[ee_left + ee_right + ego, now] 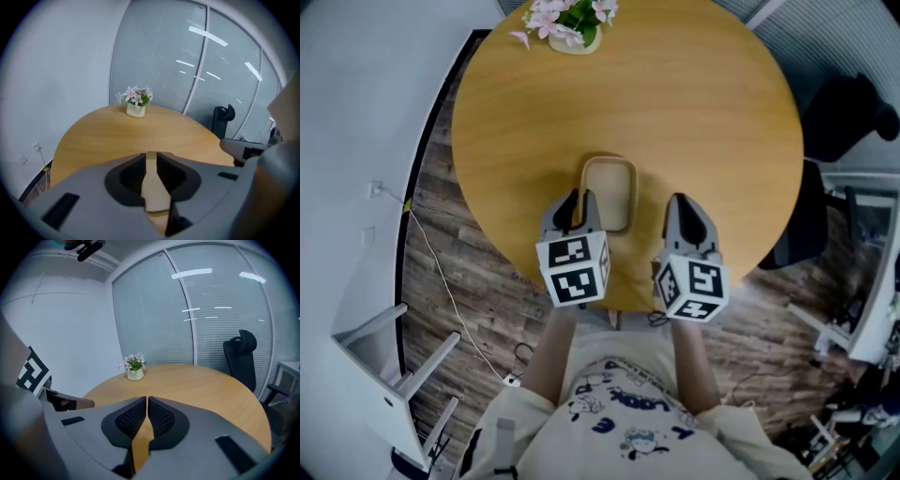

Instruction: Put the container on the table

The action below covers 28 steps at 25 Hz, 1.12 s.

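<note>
Ahead of both tongs spreads the round wooden bench [703, 141]. Over its near part lies the beige container [614, 183], its left wall pinched by the left tongs [580, 197]. The right tongs [682, 202], pressed together on nothing, hover just right of it. Far beyond both stands a small flower pot [572, 26].

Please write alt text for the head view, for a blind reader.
Seen from above, the left tongs grip the rim of a beige container near the edge of a round wooden table; the right tongs are shut beside it. A flower pot stands at the far edge.
</note>
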Each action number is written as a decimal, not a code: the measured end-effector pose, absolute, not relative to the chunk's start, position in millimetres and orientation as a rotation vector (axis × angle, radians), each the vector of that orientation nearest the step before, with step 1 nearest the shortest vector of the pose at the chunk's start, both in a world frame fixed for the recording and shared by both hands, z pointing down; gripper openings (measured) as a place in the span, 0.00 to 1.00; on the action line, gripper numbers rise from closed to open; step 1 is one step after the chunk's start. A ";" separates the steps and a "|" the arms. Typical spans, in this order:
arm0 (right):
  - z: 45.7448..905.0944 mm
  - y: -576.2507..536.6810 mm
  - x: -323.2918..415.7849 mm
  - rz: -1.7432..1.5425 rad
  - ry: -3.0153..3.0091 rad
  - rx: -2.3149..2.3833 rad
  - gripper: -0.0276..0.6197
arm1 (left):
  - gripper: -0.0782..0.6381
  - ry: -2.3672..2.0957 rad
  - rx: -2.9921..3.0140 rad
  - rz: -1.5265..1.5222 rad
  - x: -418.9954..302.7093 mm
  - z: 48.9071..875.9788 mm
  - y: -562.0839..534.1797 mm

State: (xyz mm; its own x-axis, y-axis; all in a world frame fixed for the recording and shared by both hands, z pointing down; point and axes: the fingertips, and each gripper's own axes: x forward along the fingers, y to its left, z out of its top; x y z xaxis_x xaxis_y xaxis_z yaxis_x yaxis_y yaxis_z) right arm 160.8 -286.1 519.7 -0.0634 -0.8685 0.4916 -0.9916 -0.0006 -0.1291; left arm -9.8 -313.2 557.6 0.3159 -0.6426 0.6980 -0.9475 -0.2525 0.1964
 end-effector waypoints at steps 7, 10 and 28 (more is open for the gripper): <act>452.6 -290.4 160.2 0.492 -2.119 1.994 0.06 | 0.13 -1.497 2.164 0.443 -2.3 462.3 -314.4; 423.1 -290.5 161.0 0.416 -2.162 2.015 0.06 | 0.12 -1.526 2.212 0.350 -1.7 426.1 -311.9; 337.9 -274.3 151.2 0.200 -2.321 2.077 0.06 | 0.12 -1.687 2.348 0.156 -13.9 331.9 -285.7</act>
State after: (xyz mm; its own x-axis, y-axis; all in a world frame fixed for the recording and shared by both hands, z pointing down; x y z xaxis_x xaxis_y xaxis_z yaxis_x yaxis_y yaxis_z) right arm 151.2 -274.3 337.9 -0.1140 -0.9883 0.1009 -0.9910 0.1060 -0.0815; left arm -13.9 -285.7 331.9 0.3254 -0.9178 0.2276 -0.9439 -0.3012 0.1353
